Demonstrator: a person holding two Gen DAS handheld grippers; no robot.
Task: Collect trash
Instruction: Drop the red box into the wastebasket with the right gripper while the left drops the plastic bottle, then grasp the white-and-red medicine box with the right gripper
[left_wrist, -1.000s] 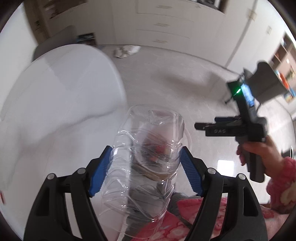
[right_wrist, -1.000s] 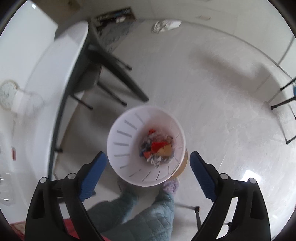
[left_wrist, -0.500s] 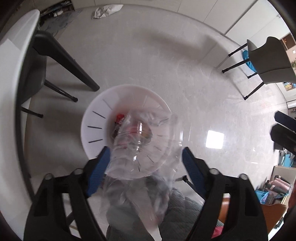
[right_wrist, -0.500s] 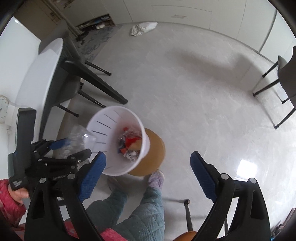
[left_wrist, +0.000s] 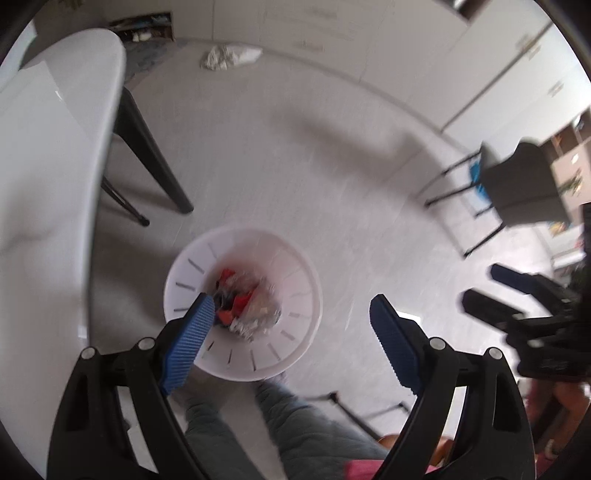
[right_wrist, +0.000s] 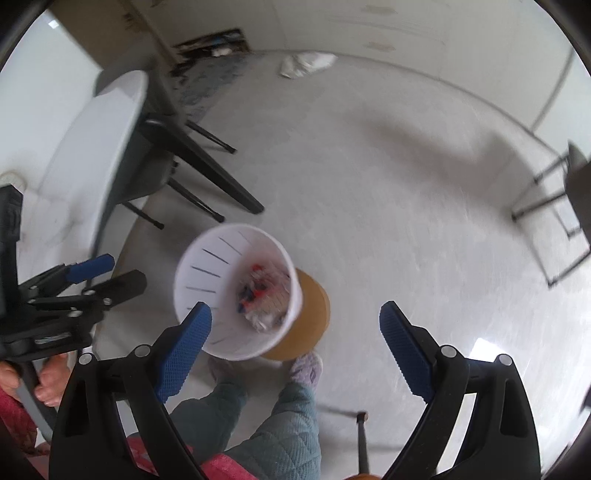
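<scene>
A: What's changed since a second ago?

B: The clear plastic bottle that was sitting between the jaws of my left gripper (left_wrist: 291, 325) is no longer there. Those jaws have just been opening, and now they are standing wide with nothing between the blue pads. The view has also swung from the bench top down to the floor.

A: And where is the trash sitting?

B: I am looking straight down into the white bin (left_wrist: 295, 354), which is standing on the grey floor (left_wrist: 295, 155) just beside the white bench (left_wrist: 48, 192). A heap of trash (left_wrist: 247, 306), red, dark and silvery scraps, is lying at its bottom. The picture is blurring, so I cannot pick the bottle out of that heap.

A: What about your other hand?

B: My right gripper (right_wrist: 295, 328) is hanging over the same bin (right_wrist: 236, 343), jaws spread wide and holding nothing. From there I am seeing a round brown disc (right_wrist: 314, 317) under the bin's far side, and my slippered feet (right_wrist: 306, 369) just beneath it.

A: Anything further off?

B: A crumpled white rag (right_wrist: 306, 62) is lying on the floor near the far wall, well apart from the bin.
</scene>
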